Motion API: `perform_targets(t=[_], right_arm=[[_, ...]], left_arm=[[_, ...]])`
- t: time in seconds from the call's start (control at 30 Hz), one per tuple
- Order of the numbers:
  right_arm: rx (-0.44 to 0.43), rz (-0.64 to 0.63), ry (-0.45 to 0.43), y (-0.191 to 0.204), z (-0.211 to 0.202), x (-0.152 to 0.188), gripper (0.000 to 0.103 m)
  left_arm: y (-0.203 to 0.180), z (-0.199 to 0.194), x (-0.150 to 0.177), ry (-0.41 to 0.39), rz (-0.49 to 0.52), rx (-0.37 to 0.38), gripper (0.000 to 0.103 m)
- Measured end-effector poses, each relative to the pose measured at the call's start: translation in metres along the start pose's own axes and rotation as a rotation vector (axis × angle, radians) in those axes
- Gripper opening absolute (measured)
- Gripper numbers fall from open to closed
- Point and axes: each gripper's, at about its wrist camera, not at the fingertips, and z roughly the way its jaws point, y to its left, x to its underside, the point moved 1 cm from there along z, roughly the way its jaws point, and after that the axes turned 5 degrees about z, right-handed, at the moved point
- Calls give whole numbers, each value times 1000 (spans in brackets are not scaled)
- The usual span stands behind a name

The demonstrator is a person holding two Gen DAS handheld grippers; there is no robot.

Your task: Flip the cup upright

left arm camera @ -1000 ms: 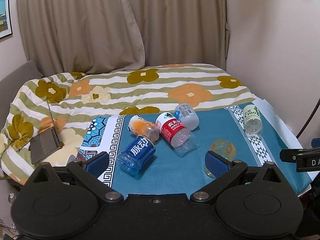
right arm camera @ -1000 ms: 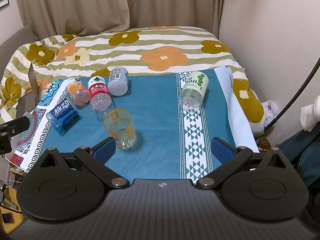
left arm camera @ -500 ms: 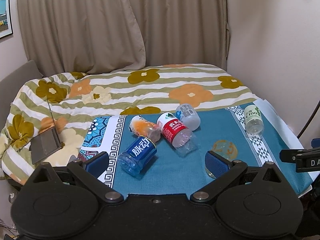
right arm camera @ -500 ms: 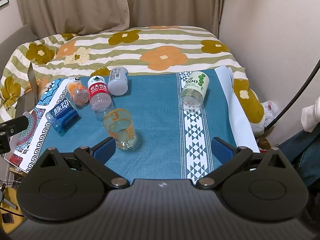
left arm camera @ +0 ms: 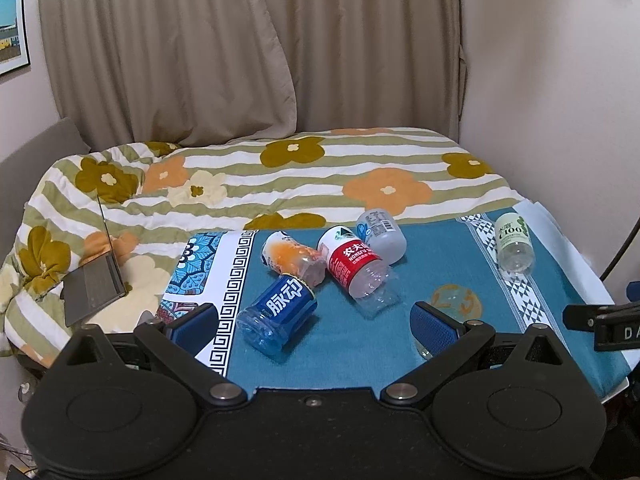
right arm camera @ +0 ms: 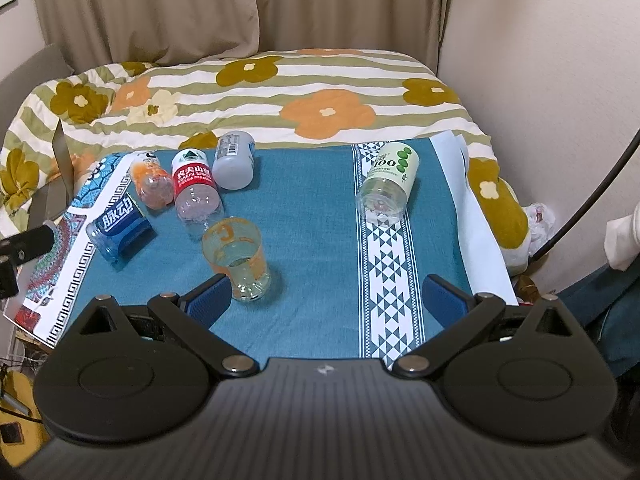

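A clear glass cup with orange print stands upright on the teal cloth, mouth up, just ahead of my right gripper's left finger. In the left wrist view the cup is partly hidden behind the right finger. My right gripper is open and empty, low over the cloth, the cup to its left. My left gripper is open and empty, near the front edge of the cloth.
Several cut plastic bottles lie on their sides: blue, red, orange, grey and green-labelled. A flowered quilt covers the bed behind. A laptop lies at left. Wall at right.
Both grippers stay open and nearly still. The left wrist view has shifted slightly; the cup and bottles have not moved.
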Motion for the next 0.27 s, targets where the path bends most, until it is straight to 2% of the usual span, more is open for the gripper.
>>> perform_targets(t=[0.13,0.27], right_arm=[[-12,-43,-7,0,6,3,103],[-131,-94,20,8,30,7,103]], left_arm=[[2,3,-1,2,-12,-2,103],[4,4,-1,10,-21,-20,103]])
